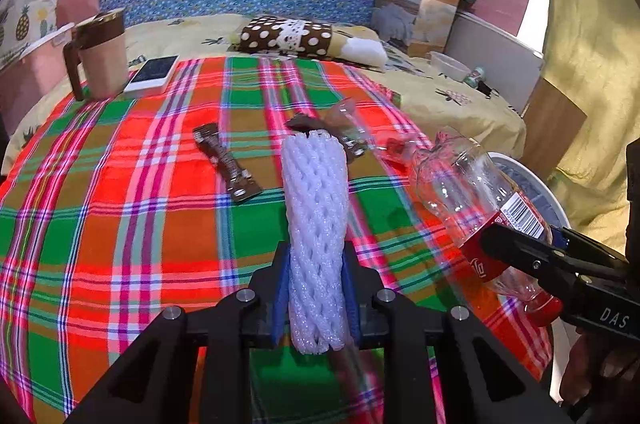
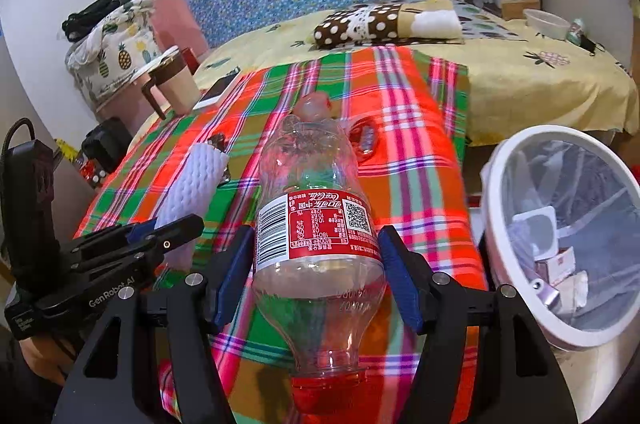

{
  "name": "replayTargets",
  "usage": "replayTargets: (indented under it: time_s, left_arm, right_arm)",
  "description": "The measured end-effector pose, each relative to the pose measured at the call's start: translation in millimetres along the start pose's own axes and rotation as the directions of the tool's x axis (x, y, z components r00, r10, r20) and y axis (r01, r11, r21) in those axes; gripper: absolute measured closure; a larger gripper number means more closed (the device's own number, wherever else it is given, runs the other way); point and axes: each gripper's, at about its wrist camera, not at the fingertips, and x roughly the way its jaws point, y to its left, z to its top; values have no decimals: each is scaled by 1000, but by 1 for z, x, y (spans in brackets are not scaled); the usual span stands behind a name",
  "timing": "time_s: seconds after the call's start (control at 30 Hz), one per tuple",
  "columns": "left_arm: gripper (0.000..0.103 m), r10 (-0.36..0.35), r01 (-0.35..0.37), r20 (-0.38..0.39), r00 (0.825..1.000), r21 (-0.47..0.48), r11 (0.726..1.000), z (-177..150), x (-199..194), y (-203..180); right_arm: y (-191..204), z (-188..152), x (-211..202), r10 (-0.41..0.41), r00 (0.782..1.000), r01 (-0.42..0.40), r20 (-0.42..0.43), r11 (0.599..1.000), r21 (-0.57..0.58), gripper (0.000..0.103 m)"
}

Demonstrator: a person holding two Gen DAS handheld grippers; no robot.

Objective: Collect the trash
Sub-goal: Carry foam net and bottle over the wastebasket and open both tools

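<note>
Left wrist view: white foam net sleeve (image 1: 314, 224) clamped between the blue pads of the left gripper (image 1: 316, 288), jaws narrow, the sleeve squeezed in at the waist and sticking out forward over the plaid cloth (image 1: 120, 224). Sleeve clear of the cloth as far as I can tell.

Right wrist view: empty clear cola bottle (image 2: 316, 224), red label, red cap end toward the camera, held across its body by the right gripper (image 2: 318, 276), both blue pads pressing its sides, jaws fairly wide around it. Bottle hangs above the cloth, just beside the sleeve.

On the cloth beyond the sleeve: brown snack wrapper (image 1: 226, 163) lying flat; second dark wrapper (image 1: 320, 133) just behind the sleeve's tip; bit of clear crumpled plastic (image 1: 344, 115) next to it.

White-rimmed bin (image 2: 496, 224) off the cloth's right edge, lined with a clear bag, some scraps already inside.

Far left corner of the cloth: brown-lidded mug (image 1: 100, 55) upright, white phone (image 1: 152, 73) flat beside it. Polka-dot pillow (image 1: 288, 35) and paper bag (image 1: 416, 11) farther back on the yellow sheet (image 1: 460, 103).

A hand (image 1: 596, 372) shows under the right gripper's handle.
</note>
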Motion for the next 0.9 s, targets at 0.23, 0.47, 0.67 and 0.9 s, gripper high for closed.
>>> replayTargets:
  time_s: [0.23,0.47,0.67,0.9]
  left_arm:
    - [79,-48,48,-4,999,42,998,7,3,-29]
    - [79,-111,111,-6,994,106,988,15,9,-67]
    - [79,-170,171,-18,985,161,972,21,16,-102]
    - [79,-228,231,-39,973,221,947,27,28,-142]
  right_arm:
    - [-20,-2,-18,-52,998,50,42,998,35,38]
    - [-47,-4,-37,-123,989,117,76,990,83,38]
    - [-74,-8,-53,-197,976,183,96,973,142,38]
    - [-101,-14,-67,-270,958,246,98,947,205,38]
